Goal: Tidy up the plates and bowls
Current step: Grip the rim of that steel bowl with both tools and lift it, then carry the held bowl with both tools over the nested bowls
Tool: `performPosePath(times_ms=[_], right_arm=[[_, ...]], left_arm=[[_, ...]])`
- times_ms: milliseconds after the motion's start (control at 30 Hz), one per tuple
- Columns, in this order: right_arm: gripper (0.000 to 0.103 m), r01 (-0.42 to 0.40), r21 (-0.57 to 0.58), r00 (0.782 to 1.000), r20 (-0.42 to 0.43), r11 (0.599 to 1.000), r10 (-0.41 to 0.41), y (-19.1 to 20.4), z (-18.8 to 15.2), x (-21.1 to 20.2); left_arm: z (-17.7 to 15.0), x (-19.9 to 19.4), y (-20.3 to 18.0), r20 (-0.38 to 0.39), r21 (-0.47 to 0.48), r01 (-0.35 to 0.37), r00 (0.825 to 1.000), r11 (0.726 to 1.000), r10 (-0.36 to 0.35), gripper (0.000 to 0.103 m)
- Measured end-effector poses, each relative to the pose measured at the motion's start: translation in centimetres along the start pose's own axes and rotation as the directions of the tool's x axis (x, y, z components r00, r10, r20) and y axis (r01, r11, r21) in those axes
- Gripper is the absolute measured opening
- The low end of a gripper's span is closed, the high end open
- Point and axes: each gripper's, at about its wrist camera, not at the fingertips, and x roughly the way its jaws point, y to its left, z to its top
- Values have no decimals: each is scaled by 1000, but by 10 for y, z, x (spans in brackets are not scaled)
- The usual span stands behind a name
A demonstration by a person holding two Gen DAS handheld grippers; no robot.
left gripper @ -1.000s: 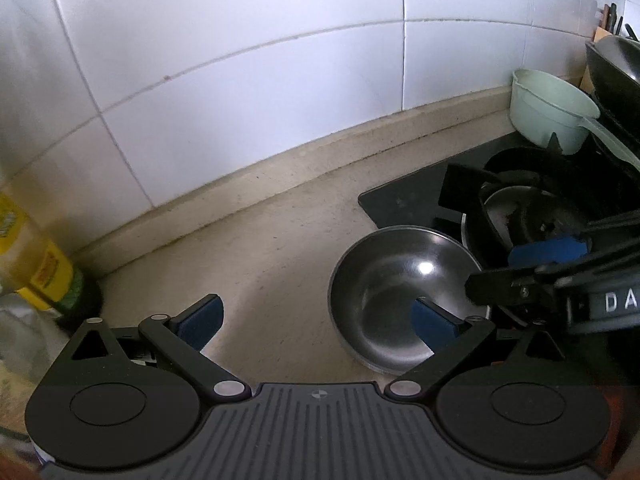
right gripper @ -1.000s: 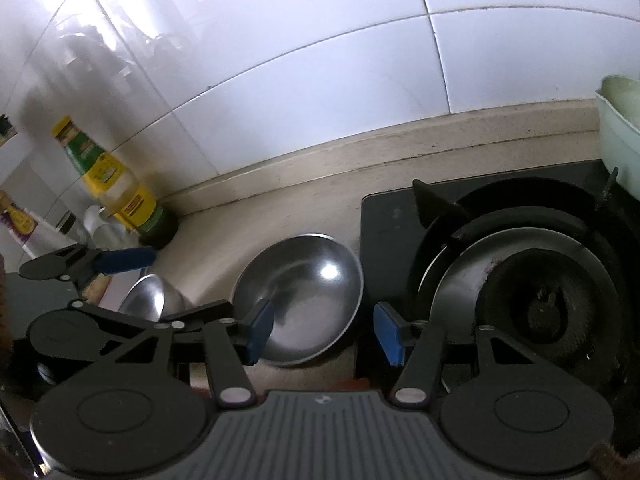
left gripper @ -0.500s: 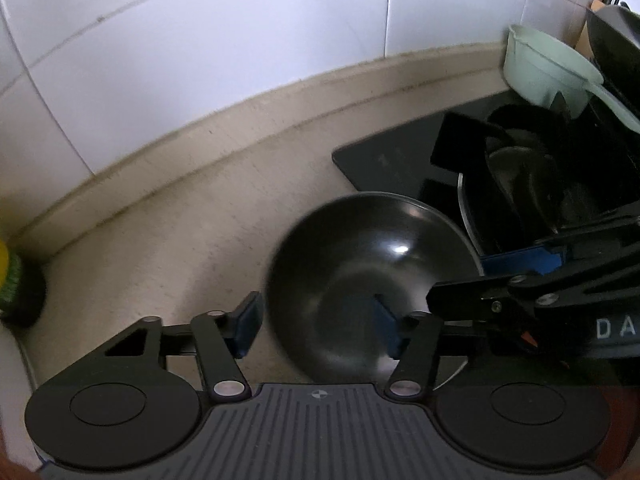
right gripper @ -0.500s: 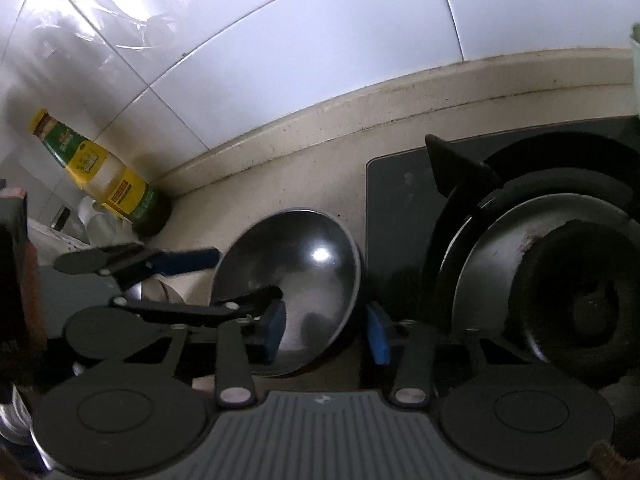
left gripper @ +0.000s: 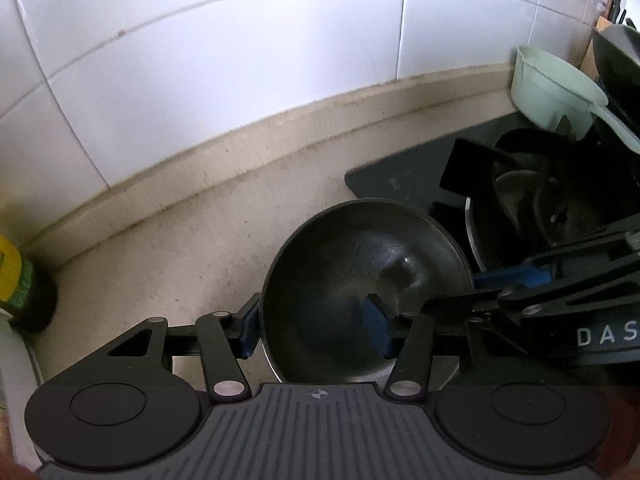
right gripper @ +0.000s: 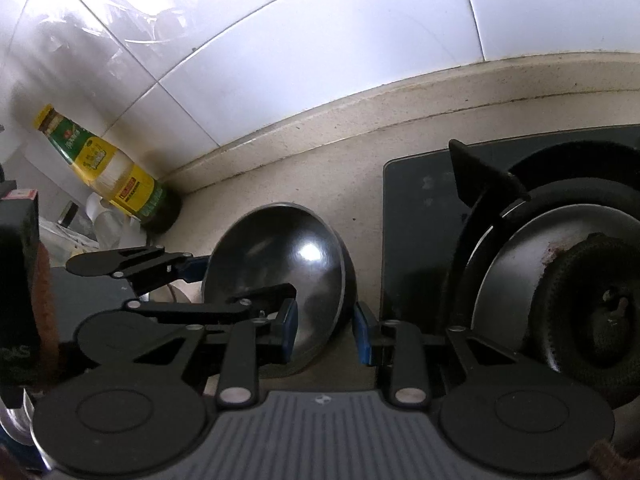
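A steel bowl [left gripper: 360, 276] sits on the beige counter beside the stove; it also shows in the right wrist view [right gripper: 280, 264], tilted. My left gripper [left gripper: 314, 330] straddles the bowl's near left rim, one blue pad outside and one inside, jaws partly closed with a gap still showing. My right gripper [right gripper: 326, 330] straddles the bowl's right rim, one pad inside and one outside, also with a gap. Whether either pad presses the rim is unclear. Each gripper shows in the other's view.
A black gas stove [right gripper: 540, 272] with pan supports lies right of the bowl. A pale green ladle cup [left gripper: 556, 88] stands behind it. An oil bottle [right gripper: 104, 168] leans in the left corner. White tiled wall runs behind the counter.
Both grippers moved in on the bowl and narrowed their jaws around opposite rims. The bowl has shifted and now tilts in the right wrist view.
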Motion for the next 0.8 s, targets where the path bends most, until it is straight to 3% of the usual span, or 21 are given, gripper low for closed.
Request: performPosePath(times_ms=[433, 800], right_arm=[[28, -20, -24, 998, 62, 1000, 21, 16, 6, -24], [28, -52, -91, 992, 106, 994, 61, 46, 10, -41]], left_arm=[[5, -32, 0, 76, -12, -28, 997, 1000, 29, 63], [0, -73, 15, 148, -61, -86, 984, 994, 94, 64]])
